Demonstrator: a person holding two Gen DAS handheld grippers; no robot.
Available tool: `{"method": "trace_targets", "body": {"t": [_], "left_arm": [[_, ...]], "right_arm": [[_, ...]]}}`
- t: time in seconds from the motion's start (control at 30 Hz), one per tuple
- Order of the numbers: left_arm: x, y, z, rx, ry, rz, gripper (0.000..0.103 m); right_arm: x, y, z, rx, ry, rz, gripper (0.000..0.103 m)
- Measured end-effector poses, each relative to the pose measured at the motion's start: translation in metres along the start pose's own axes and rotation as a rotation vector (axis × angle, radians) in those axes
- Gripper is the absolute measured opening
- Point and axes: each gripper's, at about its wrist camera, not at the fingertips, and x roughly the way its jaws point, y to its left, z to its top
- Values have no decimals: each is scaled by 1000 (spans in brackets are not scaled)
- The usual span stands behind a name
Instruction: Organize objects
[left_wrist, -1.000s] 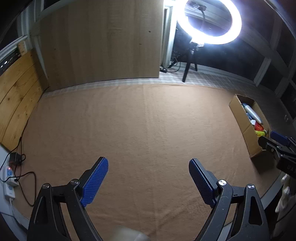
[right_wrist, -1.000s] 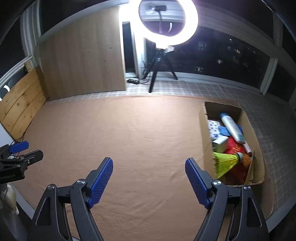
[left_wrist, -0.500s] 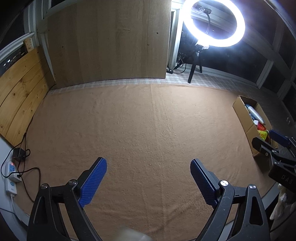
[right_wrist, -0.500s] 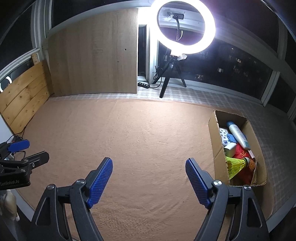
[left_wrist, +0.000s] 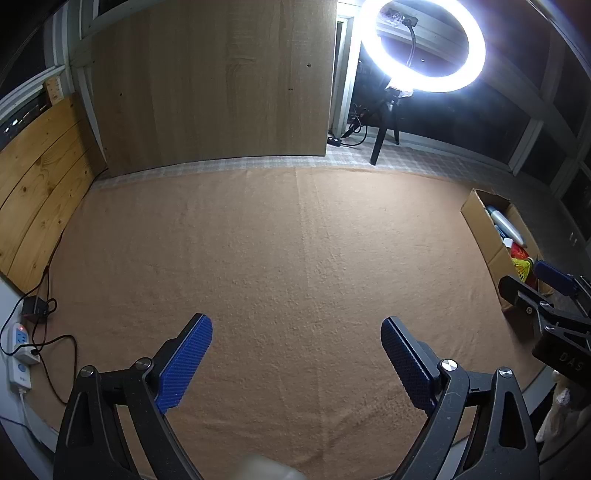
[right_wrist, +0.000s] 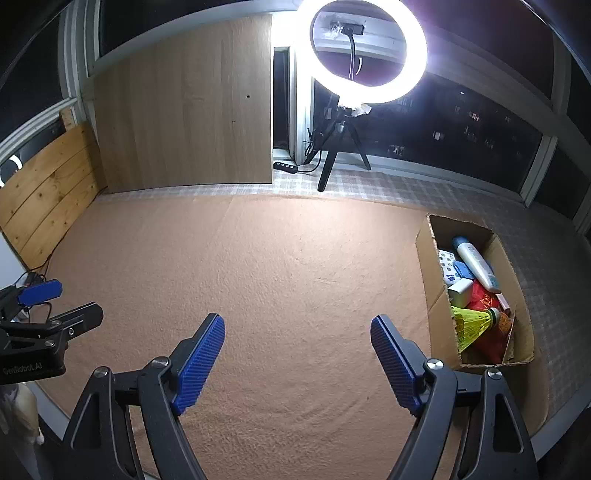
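The left gripper (left_wrist: 296, 349) hangs over the tan carpet (left_wrist: 280, 258) with its blue pads (left_wrist: 184, 363) spread wide and nothing between them. The right gripper (right_wrist: 297, 349) stands the same way, jaws well apart and empty, above the same carpet.

The cardboard box (right_wrist: 430, 266) is the landmark: it sits on the carpet's right edge, open at the top, just right of the right gripper's right finger and well to the right of the left gripper. Inside it lie the sorted things: a white bottle (right_wrist: 476, 264) toward the box's far end, a small white carton (right_wrist: 460, 291) beside it, a red packet (right_wrist: 484, 301) in the middle, and a yellow shuttlecock (right_wrist: 474, 321) at the box's near end, closest to the right gripper. No gripper touches the box.

Beyond the box, on the checked floor, a lit ring light (right_wrist: 360, 51) stands on a tripod next to a wooden panel (right_wrist: 181, 118). Far left of the box, a power strip (left_wrist: 18, 350) lies off the carpet
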Motion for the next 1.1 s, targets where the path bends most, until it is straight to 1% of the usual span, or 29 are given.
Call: {"method": "trace_targets", "body": {"t": [1.1], "left_arm": [[24,-8,15,18,21,1,95]], "right_arm": [[26,-6,6,26,46,3,79]]}}
